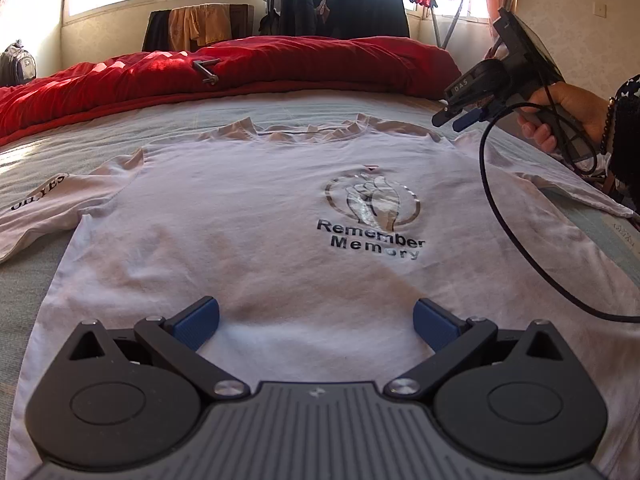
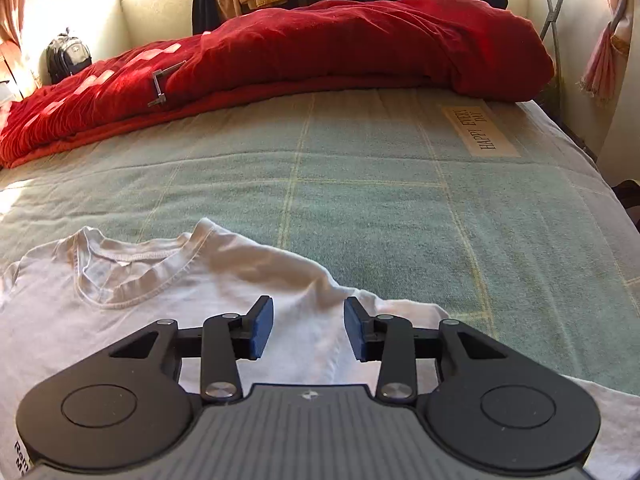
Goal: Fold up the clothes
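Observation:
A white T-shirt (image 1: pixel 256 216) with a "Remember Memory" print lies flat and face up on the bed, collar toward the far side. My left gripper (image 1: pixel 316 326) hovers over its lower hem, jaws wide open with nothing between the blue pads. My right gripper (image 1: pixel 456 118), held by a hand, hangs just above the shirt's right shoulder. In the right wrist view that gripper (image 2: pixel 308 328) is open, its pads apart over the shoulder (image 2: pixel 304 280) near the collar (image 2: pixel 132 272), gripping no cloth.
A red quilt (image 1: pixel 248 68) is bunched across the far end of the green checked bedsheet (image 2: pixel 400 208). A black cable (image 1: pixel 504 236) loops over the shirt's right side. Clothes hang on a rack (image 1: pixel 340 4) by the windows; a backpack (image 2: pixel 66 58) stands at far left.

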A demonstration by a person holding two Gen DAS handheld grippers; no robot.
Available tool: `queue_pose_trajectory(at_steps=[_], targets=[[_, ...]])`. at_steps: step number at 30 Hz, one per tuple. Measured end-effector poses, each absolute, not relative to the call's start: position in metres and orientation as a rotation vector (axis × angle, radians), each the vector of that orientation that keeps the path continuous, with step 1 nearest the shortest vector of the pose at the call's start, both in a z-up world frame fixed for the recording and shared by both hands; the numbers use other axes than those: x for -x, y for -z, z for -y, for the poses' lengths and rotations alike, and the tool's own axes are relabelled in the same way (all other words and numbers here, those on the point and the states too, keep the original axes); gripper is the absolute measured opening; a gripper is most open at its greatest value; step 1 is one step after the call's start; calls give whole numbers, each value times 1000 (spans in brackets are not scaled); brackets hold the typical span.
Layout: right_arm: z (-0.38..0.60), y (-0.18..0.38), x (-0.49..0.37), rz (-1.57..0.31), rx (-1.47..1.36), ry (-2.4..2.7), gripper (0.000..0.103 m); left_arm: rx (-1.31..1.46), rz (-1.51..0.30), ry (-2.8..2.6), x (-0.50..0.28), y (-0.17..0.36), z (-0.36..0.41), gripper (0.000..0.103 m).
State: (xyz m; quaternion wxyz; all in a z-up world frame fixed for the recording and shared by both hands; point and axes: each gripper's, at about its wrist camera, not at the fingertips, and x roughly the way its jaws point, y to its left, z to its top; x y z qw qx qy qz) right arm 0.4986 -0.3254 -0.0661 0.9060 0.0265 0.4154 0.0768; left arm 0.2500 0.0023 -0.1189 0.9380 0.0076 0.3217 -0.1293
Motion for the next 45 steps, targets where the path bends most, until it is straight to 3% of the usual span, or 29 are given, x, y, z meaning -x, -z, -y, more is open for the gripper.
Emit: queue_pose_trajectory(at_steps=[5, 13, 18, 24, 36, 41, 45], targets=[[336, 56, -447, -873, -75, -148, 47, -19, -655, 262, -250, 119, -2, 102], [366, 97, -387, -942, -175, -71, 50, -25, -653, 259, -249, 119, -1, 102], [361, 71, -371, -939, -137, -59, 56, -28, -652, 258, -249, 119, -1, 102], [357, 49, -399, -801, -171, -51, 58, -25, -651, 259, -249, 119, -1, 102], [369, 111, -490, -814, -240, 44, 60, -33, -658, 259, -248, 120, 0, 102], [379, 91, -498, -772, -289, 69, 61, -35, -659, 259, -247, 120, 0, 102], [372, 70, -475, -746, -330, 12, 67, -35, -658, 259, -247, 120, 0, 102]])
